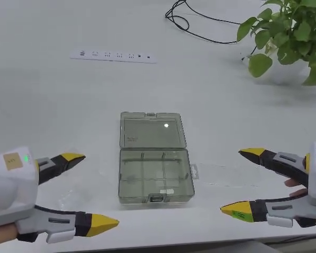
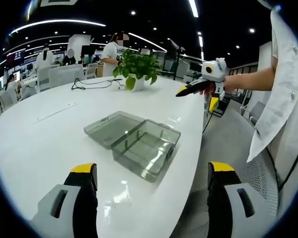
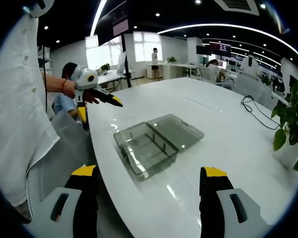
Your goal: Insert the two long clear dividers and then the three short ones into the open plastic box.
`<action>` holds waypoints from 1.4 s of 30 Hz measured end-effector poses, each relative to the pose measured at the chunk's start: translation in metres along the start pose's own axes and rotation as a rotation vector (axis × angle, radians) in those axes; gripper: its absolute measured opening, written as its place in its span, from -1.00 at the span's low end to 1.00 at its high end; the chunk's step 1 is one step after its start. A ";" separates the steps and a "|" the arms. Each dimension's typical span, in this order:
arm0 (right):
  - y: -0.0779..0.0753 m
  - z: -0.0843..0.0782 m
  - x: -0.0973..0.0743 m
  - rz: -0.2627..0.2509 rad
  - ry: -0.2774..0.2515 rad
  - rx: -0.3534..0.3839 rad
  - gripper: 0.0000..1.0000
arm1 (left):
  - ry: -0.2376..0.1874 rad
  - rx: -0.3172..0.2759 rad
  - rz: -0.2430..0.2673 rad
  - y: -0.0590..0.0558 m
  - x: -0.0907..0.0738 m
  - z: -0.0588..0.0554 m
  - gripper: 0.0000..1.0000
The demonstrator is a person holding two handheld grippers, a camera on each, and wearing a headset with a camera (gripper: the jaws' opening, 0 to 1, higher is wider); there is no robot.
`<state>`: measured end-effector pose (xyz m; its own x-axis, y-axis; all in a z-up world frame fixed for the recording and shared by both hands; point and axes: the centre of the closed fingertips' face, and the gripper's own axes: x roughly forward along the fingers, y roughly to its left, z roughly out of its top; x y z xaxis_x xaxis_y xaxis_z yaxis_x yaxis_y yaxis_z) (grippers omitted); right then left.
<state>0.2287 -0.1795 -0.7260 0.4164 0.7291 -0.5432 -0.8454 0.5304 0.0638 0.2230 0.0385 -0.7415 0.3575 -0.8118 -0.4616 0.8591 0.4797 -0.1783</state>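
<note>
The open plastic box (image 1: 155, 179) is set at the centre of the head view on the white table (image 1: 52, 105). Its lid (image 1: 151, 130) is folded flat toward the top of the frame, so the base is exposed from above for loading. Faint grid lines are seen inside the base; whether these are seated dividers or moulded slots cannot be told. Just right of the box a faint clear strip (image 1: 221, 175) is seen lying flat on the table. It is probably one of the dividers, placed within easy reach.

The left gripper (image 1: 92, 191) is held at the lower left and the right gripper (image 1: 238, 182) at the lower right. Each is well apart from the box and pointed inward at it. Both pairs of jaws are spread wide with nothing between them, a posture judged to suit a pick-up not yet begun. A power strip (image 1: 113, 55), a black cable (image 1: 200, 29) and a potted plant (image 1: 289, 37) are placed at the top of the frame, well apart from the work.
</note>
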 end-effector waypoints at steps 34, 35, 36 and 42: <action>0.008 0.010 0.007 -0.008 -0.013 0.020 0.67 | 0.152 -0.115 0.210 0.083 -0.034 -0.035 0.46; 0.008 0.010 0.007 -0.008 -0.013 0.020 0.67 | 0.155 -0.115 0.215 0.086 -0.035 -0.036 0.43; 0.008 0.010 0.007 -0.008 -0.012 0.022 0.67 | 0.171 -0.121 0.225 0.089 -0.037 -0.039 0.40; 0.009 0.010 0.007 -0.009 -0.013 0.028 0.67 | 0.243 -0.128 0.263 0.102 -0.041 -0.053 0.23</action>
<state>0.2276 -0.1653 -0.7210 0.4283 0.7301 -0.5325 -0.8320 0.5486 0.0828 0.2768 0.1387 -0.7870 0.4495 -0.5602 -0.6958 0.6911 0.7116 -0.1265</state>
